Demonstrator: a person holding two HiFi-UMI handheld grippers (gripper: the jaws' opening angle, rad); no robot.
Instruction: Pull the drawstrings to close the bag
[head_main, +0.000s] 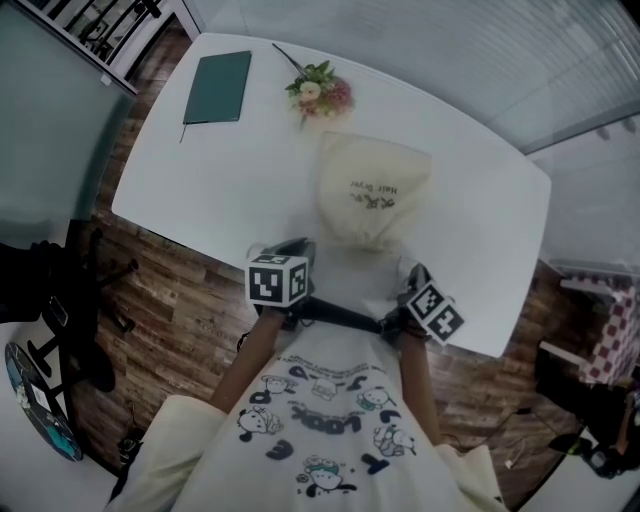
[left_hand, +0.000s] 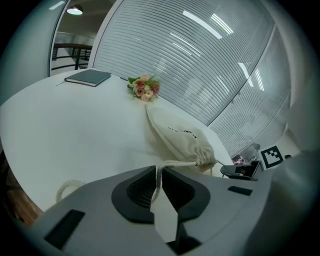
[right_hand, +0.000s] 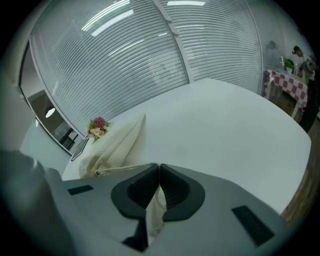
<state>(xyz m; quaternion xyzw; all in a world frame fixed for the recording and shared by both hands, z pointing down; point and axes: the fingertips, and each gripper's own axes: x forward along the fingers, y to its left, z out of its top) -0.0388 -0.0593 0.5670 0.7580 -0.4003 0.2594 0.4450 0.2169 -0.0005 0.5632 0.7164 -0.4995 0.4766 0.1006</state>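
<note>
A cream cloth bag (head_main: 372, 190) lies on the white table (head_main: 200, 190), its mouth gathered tight at the near end. My left gripper (left_hand: 159, 170) is shut on a cream drawstring (left_hand: 177, 163) that runs taut from the bag's puckered mouth (left_hand: 206, 161). My right gripper (right_hand: 159, 167) is shut on the other drawstring (right_hand: 125, 169), and its loose end (right_hand: 157, 210) hangs below the jaws. In the head view both grippers sit near the table's front edge, the left gripper (head_main: 297, 246) and the right gripper (head_main: 412, 273) on either side of the bag's mouth.
A dark green notebook (head_main: 217, 87) and a small bunch of flowers (head_main: 318, 92) lie at the table's far side. A slack loop of cord (left_hand: 67, 187) rests on the table left of the left gripper. Wood floor surrounds the table; a checked-cloth table (head_main: 610, 335) stands right.
</note>
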